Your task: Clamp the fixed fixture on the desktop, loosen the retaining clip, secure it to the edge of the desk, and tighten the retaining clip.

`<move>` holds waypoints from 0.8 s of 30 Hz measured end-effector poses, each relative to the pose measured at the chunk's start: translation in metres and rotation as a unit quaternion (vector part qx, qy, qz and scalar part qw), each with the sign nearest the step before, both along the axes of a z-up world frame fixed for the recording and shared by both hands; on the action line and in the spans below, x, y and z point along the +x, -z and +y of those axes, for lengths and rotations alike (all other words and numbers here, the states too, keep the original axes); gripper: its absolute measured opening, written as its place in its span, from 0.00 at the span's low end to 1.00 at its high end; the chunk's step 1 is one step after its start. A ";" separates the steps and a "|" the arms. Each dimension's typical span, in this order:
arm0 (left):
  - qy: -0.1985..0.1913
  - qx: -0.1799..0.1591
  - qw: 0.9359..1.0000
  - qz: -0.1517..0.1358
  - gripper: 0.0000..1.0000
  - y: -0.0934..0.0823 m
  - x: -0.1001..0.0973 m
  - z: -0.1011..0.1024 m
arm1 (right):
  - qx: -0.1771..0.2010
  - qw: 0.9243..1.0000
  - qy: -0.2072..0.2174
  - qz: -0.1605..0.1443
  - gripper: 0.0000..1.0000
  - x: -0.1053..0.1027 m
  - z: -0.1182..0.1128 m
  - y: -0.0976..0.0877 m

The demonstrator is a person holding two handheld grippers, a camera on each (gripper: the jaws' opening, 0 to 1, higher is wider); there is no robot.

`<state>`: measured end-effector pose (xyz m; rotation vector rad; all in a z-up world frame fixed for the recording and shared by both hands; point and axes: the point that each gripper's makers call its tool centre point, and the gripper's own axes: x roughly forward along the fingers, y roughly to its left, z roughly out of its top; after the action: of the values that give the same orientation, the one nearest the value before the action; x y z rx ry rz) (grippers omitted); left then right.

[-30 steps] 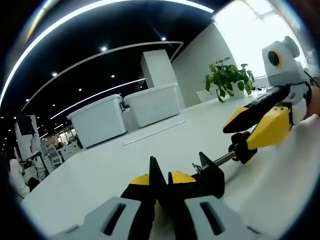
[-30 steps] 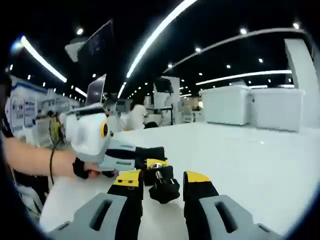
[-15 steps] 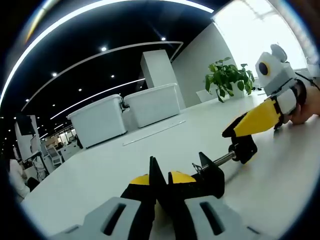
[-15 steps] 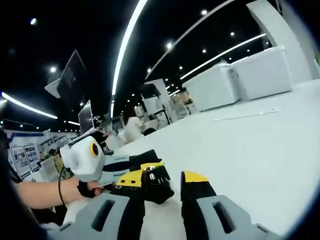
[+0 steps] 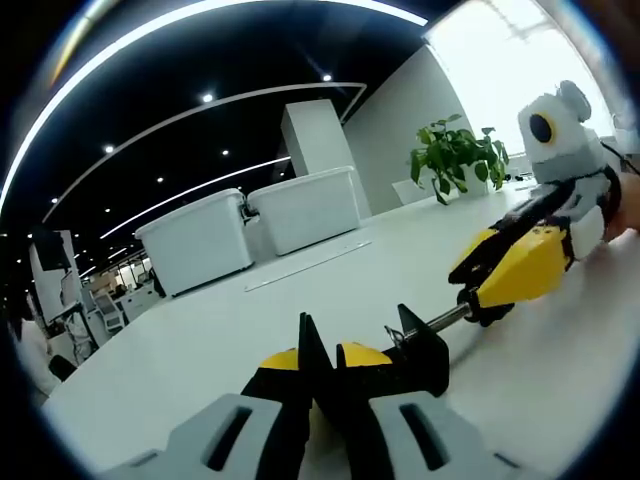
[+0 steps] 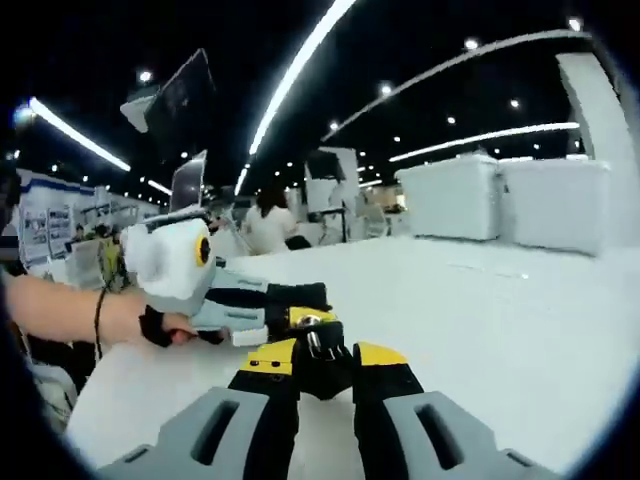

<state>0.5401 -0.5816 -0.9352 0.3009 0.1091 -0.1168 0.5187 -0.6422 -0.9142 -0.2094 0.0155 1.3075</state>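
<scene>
A black clamp fixture (image 5: 422, 356) lies on the white desktop (image 5: 300, 285). My left gripper (image 5: 318, 358) is shut on its thin end plate. A steel screw rod (image 5: 446, 318) runs from the fixture body to a black knob (image 6: 322, 352). My right gripper (image 6: 322, 357) is shut on that knob, its yellow-tipped jaws pressed against both sides. In the left gripper view the right gripper (image 5: 505, 275) comes in from the right and covers the knob. In the right gripper view the left gripper (image 6: 290, 305) reaches in from the left, held by a hand (image 6: 150, 325).
Two white lidded bins (image 5: 250, 228) stand at the back of the desk, with a potted plant (image 5: 455, 155) to their right. A person (image 6: 268, 225) sits beyond the desk's far side near monitors (image 6: 185, 100). Bare desktop (image 6: 520, 330) stretches to the right.
My right gripper was open around the knob and tilted; it has levelled out and shut on the knob. The left gripper and fixture have stayed still.
</scene>
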 end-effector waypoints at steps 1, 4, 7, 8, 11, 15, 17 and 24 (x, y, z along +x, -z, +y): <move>0.000 0.000 1.000 0.000 0.10 0.000 0.000 0.000 | -0.009 0.999 -0.002 -0.030 0.20 -0.001 0.001 0.000; -0.002 0.000 1.000 0.000 0.10 0.000 0.000 0.000 | -0.024 0.997 -0.003 -0.074 0.20 -0.004 0.003 0.000; -0.002 0.000 1.000 0.000 0.10 0.000 0.000 0.001 | -0.040 0.992 -0.006 -0.123 0.20 -0.005 0.003 0.000; -0.003 0.000 1.000 0.000 0.10 0.000 0.000 0.001 | -0.052 0.986 -0.007 -0.156 0.20 -0.006 0.003 0.000; -0.003 -0.001 1.000 0.000 0.10 0.000 0.000 0.001 | -0.089 0.961 -0.012 -0.261 0.20 -0.012 0.006 0.002; -0.002 -0.002 1.000 0.001 0.10 0.000 0.000 0.001 | -0.115 0.937 -0.016 -0.330 0.20 -0.016 0.007 0.004; -0.002 -0.002 1.000 0.001 0.10 0.000 0.000 0.001 | -0.121 0.931 -0.017 -0.345 0.20 -0.014 0.008 0.005; -0.003 -0.001 1.000 0.000 0.10 0.000 0.000 0.001 | -0.173 0.874 -0.025 -0.453 0.19 -0.016 0.009 0.010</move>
<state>0.5405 -0.5801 -0.9349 0.2989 0.1101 -0.1119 0.5025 -0.6334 -0.9238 -1.1242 -0.5617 1.1431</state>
